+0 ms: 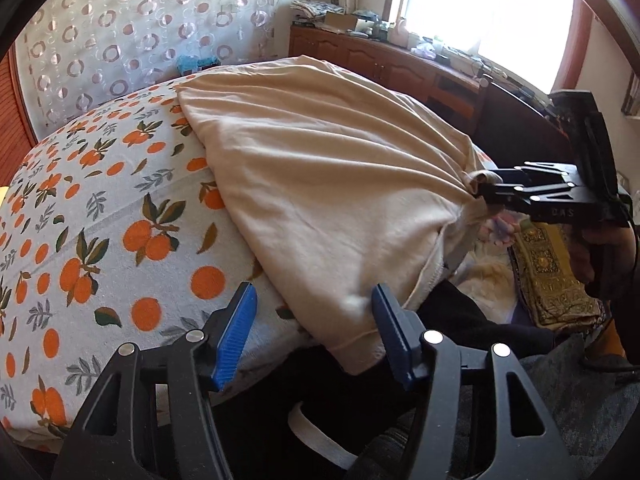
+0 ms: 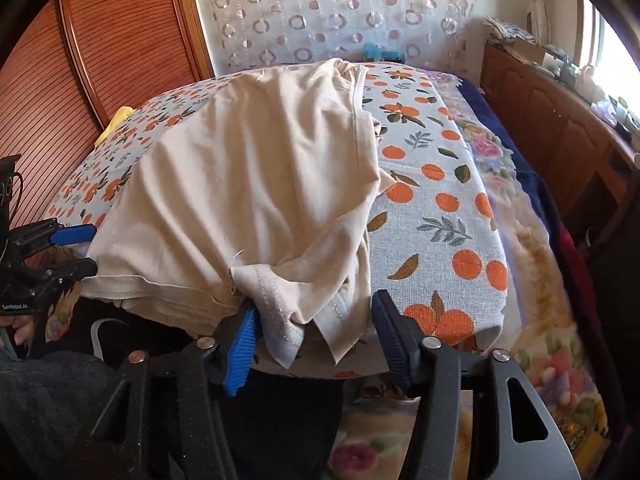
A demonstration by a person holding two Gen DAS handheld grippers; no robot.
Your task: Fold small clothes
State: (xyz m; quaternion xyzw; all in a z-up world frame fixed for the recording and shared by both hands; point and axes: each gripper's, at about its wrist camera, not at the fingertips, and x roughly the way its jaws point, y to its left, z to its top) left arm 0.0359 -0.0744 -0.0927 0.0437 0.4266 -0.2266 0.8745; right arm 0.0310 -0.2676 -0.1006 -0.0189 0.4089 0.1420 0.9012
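A cream T-shirt [image 1: 320,168] lies on a board covered in orange-print cloth [image 1: 100,208], its hem hanging over the near edge. My left gripper [image 1: 314,332] is open, jaws wide apart, with the shirt's near corner by its right finger. In the left wrist view my right gripper [image 1: 480,194] looks pinched on bunched shirt fabric. In the right wrist view the shirt [image 2: 248,168] drapes toward me, and the right gripper [image 2: 316,340] has its fingers spread around the hanging hem corner. The left gripper [image 2: 76,252] shows open at the shirt's left corner.
A wooden cabinet [image 1: 384,60] with clutter stands under a bright window. A floral blanket [image 2: 532,272] and patterned fabric [image 1: 552,280] lie to the right of the board. A yellow item [image 2: 116,120] sits at the board's far left. A curtain with rings hangs behind.
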